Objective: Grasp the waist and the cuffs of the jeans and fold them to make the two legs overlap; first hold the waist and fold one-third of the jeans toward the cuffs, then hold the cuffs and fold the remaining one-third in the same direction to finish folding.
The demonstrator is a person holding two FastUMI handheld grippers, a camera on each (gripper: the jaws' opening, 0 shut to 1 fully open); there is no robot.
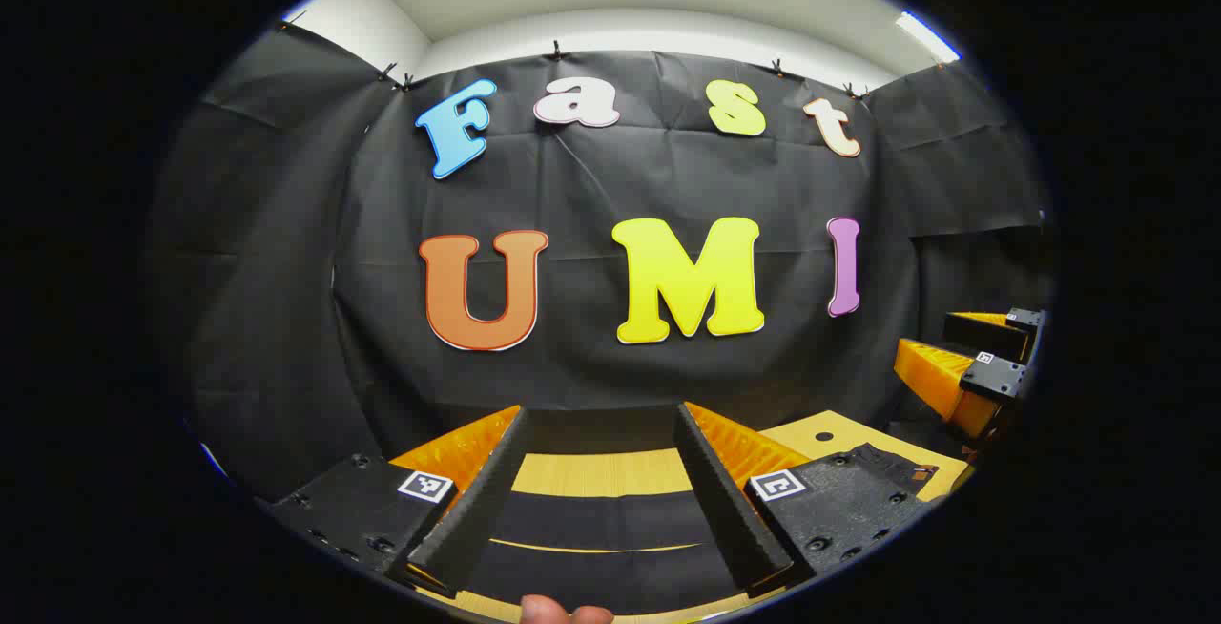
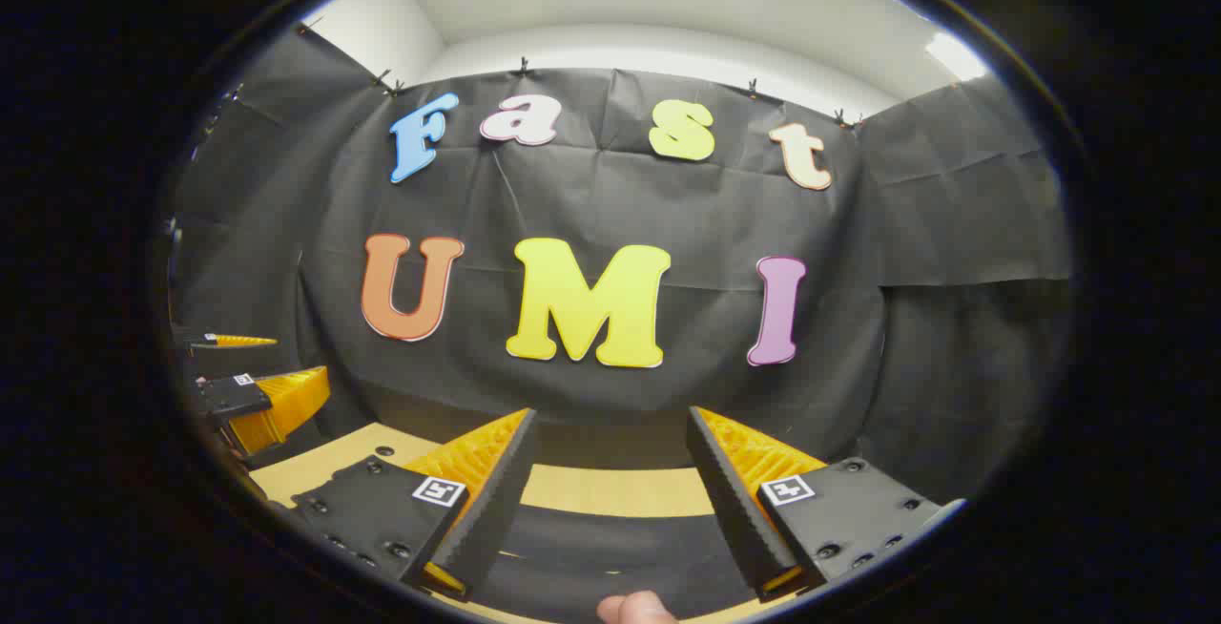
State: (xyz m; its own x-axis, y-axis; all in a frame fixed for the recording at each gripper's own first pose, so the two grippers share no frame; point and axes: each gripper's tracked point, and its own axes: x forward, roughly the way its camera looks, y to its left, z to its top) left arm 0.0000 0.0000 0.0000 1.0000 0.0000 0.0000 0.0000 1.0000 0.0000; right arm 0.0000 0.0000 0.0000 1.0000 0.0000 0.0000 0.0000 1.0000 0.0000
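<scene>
- While both tools, left tool [image 1: 601, 457] and right tool [image 2: 610, 457], hang wide open and empty above the tabletop [image 1: 601, 473], nothing is gripped.
- Dark cloth, probably the jeans [image 1: 601, 519], lies beneath near the tabletop's front edge.
- Lower both, pinch waist and cuffs squarely.

Left claw [image 1: 601, 424] spread wide over the wooden bench [image 1: 601, 473] — dark fabric [image 1: 601, 519] lying between its fingers — right claw [image 1: 983, 357] off at the right edge, a fingertip [image 1: 563, 613] poking in below.
</scene>
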